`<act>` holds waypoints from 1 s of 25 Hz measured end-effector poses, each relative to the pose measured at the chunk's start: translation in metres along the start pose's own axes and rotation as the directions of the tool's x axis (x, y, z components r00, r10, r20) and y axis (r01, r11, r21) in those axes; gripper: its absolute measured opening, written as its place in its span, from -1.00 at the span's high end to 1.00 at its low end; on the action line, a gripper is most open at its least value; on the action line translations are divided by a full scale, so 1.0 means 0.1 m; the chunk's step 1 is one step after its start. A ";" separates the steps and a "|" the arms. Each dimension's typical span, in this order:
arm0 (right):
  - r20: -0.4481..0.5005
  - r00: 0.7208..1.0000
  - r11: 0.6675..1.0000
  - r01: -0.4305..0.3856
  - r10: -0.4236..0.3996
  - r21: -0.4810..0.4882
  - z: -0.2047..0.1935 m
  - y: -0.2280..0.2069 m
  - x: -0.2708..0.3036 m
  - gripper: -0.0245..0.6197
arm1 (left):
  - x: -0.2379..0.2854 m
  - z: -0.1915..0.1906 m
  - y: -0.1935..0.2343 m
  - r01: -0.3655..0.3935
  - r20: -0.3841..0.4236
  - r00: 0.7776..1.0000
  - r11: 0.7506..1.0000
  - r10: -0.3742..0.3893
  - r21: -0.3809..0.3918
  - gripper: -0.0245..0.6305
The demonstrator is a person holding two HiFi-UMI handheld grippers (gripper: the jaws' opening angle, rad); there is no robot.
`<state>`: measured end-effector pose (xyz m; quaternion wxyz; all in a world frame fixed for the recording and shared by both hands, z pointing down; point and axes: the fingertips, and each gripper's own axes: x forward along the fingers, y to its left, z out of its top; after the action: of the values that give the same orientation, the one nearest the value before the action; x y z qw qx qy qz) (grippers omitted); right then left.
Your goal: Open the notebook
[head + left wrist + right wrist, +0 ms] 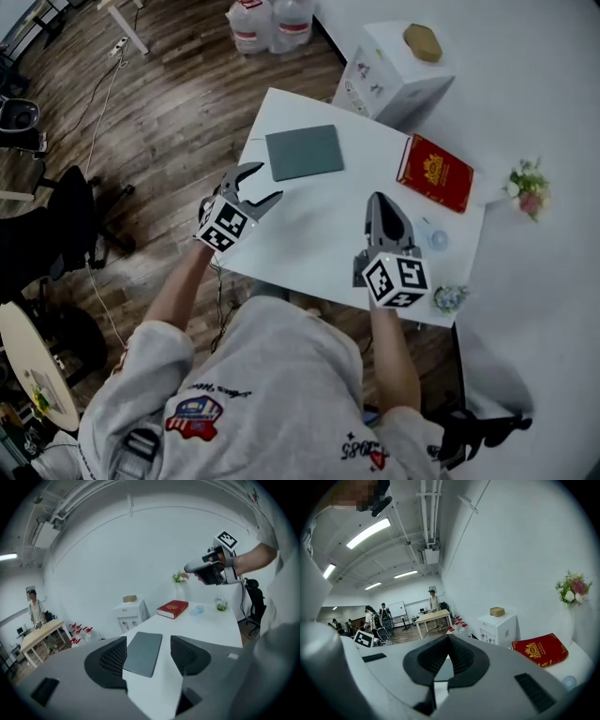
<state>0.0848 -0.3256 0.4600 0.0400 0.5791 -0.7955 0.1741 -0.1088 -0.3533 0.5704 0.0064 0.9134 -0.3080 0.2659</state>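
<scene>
Hovering over the near part of the white table (319, 234), the left gripper (265, 183) held its jaws apart and empty. The right gripper (379, 201) had its jaws together, also empty. Beyond the left gripper, the grey notebook (304, 152) lay closed, flat and untouched. Farther right lay a red book (436, 172).

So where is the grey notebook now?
In the head view, the notebook lies closed on the table, far left, just beyond the left gripper; the red book lies further right.
</scene>
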 end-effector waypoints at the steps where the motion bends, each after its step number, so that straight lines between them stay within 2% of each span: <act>1: -0.006 1.000 1.000 0.008 -0.008 0.005 -0.02 -0.02 0.06 0.92 | 0.07 -0.09 0.03 0.013 -0.022 1.000 0.999 -0.012 0.033 0.05; 5: -0.031 0.999 0.999 0.033 -0.033 0.017 -0.13 -0.01 0.26 0.92 | 0.27 -0.44 0.11 0.062 -0.098 0.994 0.987 -0.048 0.147 0.07; 8: -0.046 0.998 0.999 0.048 -0.048 0.018 -0.19 0.03 0.33 0.92 | 0.41 -0.65 0.17 0.085 -0.143 0.988 0.963 -0.049 0.254 0.11; 11: -0.054 0.996 0.997 0.069 -0.068 0.024 -0.24 0.05 0.35 0.92 | 0.58 -0.85 0.18 0.120 -0.184 0.981 0.925 -0.056 0.360 0.15; 14: -0.055 0.994 0.995 0.095 -0.094 0.032 -0.27 0.01 0.32 0.92 | 0.76 -1.05 0.13 0.177 -0.231 0.970 0.883 -0.080 0.434 0.18; 18: -0.057 0.991 0.991 0.127 -0.125 0.041 -0.33 -0.10 0.26 0.92 | 0.95 -1.22 0.09 0.223 -0.276 0.957 0.833 -0.088 0.507 0.22; 25: -0.073 0.987 0.986 0.150 -0.144 0.076 -0.44 -0.27 0.20 0.92 | 1.24 -1.53 0.05 0.259 -0.363 0.931 0.763 -0.035 0.592 0.27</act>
<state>0.0979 -0.3367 0.5129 0.0557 0.6312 -0.7411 0.2221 -0.1020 -0.4000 0.7615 -0.2270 0.8261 -0.1217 0.5012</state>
